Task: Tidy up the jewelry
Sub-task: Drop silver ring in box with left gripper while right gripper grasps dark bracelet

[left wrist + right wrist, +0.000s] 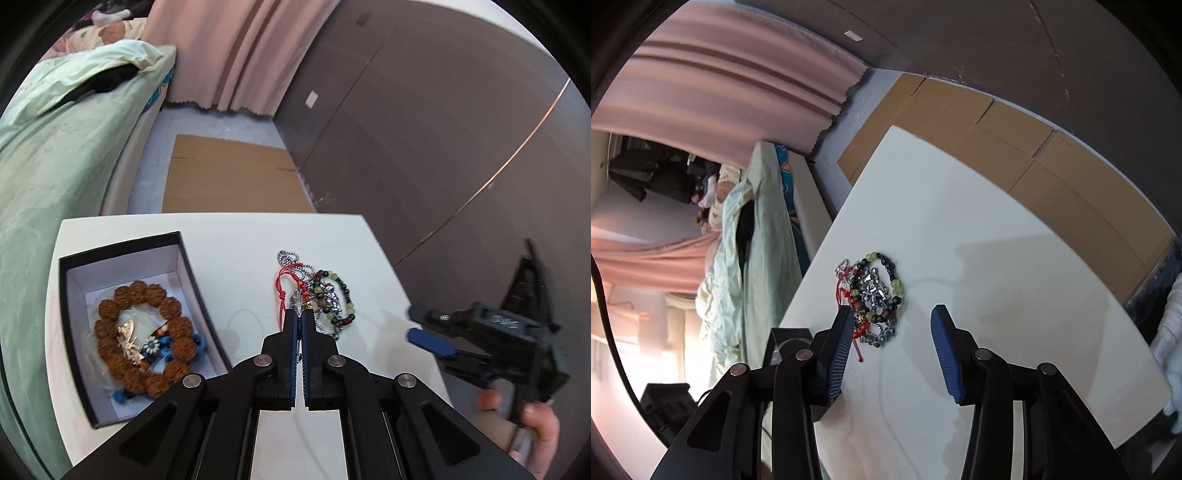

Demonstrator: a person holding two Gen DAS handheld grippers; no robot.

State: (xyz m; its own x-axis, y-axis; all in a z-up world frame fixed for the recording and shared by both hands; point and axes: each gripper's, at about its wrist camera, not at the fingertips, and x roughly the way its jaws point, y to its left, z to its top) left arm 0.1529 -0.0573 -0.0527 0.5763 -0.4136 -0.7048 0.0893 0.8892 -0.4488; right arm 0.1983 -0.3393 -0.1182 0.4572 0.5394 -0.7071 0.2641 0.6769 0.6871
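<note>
A tangled pile of jewelry point(321, 291) lies on the white table point(236, 266): a silver ball chain, a red cord and beaded bracelets. My left gripper point(300, 314) is shut at the pile's near edge, its tips pinching a small silver pendant on the red cord. A black box with white lining point(122, 317) at the left holds a brown bead bracelet point(144, 332) and small trinkets. My right gripper point(892, 314) is open, just short of the same pile point(873, 295); it also shows in the left wrist view point(424, 332).
A bed with a green quilt point(44, 177) runs along the table's left side. Flat cardboard point(236, 177) lies on the floor beyond the table. A dark wardrobe point(424, 129) stands at the right, pink curtains point(236, 51) behind.
</note>
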